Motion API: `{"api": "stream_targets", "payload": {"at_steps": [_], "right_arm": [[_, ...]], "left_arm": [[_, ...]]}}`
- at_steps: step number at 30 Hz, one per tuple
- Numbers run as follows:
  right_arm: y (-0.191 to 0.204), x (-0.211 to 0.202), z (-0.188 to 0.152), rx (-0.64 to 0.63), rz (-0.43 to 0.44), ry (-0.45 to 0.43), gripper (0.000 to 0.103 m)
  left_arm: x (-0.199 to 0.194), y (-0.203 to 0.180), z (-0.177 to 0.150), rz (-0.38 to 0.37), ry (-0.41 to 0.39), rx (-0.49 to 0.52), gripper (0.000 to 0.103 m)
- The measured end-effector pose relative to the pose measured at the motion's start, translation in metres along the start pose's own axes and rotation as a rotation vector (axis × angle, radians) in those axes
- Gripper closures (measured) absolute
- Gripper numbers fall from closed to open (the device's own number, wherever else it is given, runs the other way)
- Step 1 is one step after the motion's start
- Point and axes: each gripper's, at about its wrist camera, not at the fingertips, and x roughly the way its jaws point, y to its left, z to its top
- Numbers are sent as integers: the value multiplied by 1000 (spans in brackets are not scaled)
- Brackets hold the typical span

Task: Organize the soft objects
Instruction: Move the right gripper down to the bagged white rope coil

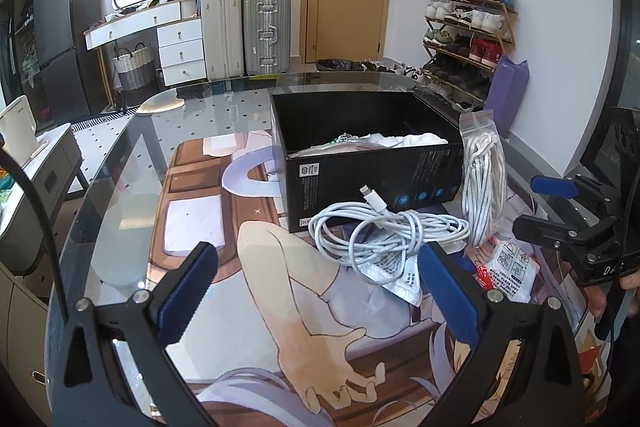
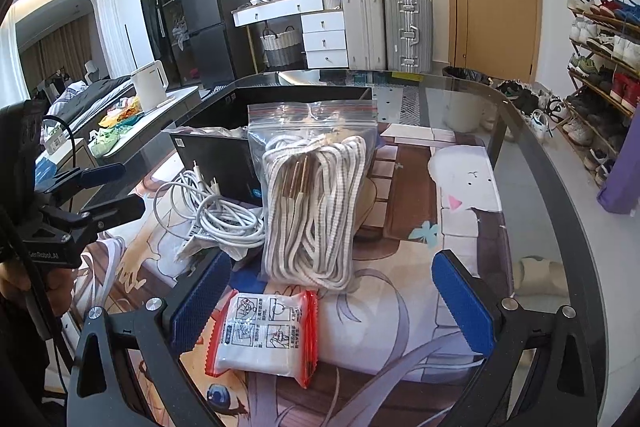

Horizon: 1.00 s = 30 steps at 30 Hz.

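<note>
Nearest my right gripper (image 2: 330, 301), spread wide, lies a sealed wipe packet (image 2: 266, 337); bagged rope (image 2: 314, 203) leans on the black box (image 1: 360, 155) beside white cable (image 1: 384, 233). My left gripper (image 1: 316, 301) gapes empty.

Left gripper (image 1: 316, 291): fingers wide apart, holding nothing.
Cable (image 1: 384, 231): coiled, touching black box (image 1: 372, 179).
Bagged laces (image 1: 482, 183): leaning on box.

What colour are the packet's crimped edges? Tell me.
Red, on the white packet with printed pictures; clearest in the right wrist view.
</note>
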Motion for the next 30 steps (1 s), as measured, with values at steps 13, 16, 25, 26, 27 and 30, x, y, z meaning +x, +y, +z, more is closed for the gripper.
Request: {"api": "stream_targets", "payload": {"at_steps": [13,16,25,26,27,30], "right_arm": [[-2,18,3,50,42,34,1],[-3,23,6,65,39,40,1],[0,40,18,79,53,52,1],[0,41,19,80,55,52,1],[0,41,18,80,56,52,1],[0,44,19,78,64,56,2]], "left_arm": [[8,0,-4,1,26,4,2],[9,2,-4,-14,34,-6,2],[10,0,-6,-21,43,-5,2],[10,0,-6,-20,42,-5,2],[11,1,-6,-20,43,-7,2],[12,2,-6,-18,45,-12,2]]}}
